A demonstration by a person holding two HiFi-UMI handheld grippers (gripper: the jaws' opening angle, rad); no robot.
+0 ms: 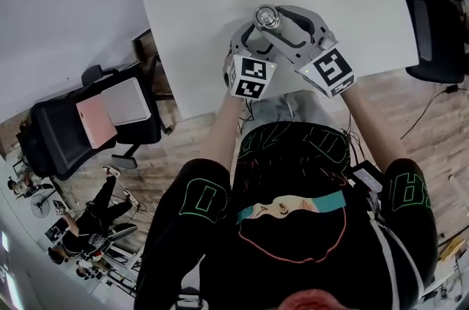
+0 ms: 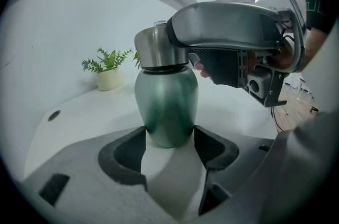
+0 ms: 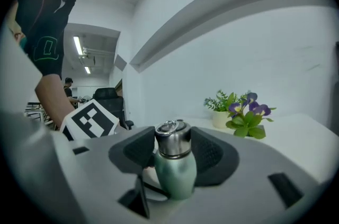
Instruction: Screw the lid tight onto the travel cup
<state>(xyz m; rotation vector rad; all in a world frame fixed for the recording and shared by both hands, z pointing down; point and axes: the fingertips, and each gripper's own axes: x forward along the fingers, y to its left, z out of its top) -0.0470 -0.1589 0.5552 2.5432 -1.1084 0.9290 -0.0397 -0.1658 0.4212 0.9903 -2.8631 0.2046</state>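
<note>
The green travel cup (image 2: 167,104) stands upright on the white table (image 1: 198,8) near its front edge, the steel lid (image 3: 172,139) seated on top. It looks like rigid, smooth metal, probably slippery and fairly light, so the body wants a firm hold low down while the lid's straight side takes the twist. The left gripper (image 2: 169,144) presses its fingers (image 2: 121,157) against both sides of the cup's base, and the right gripper (image 3: 172,148) pinches the lid between its own fingers.
</note>
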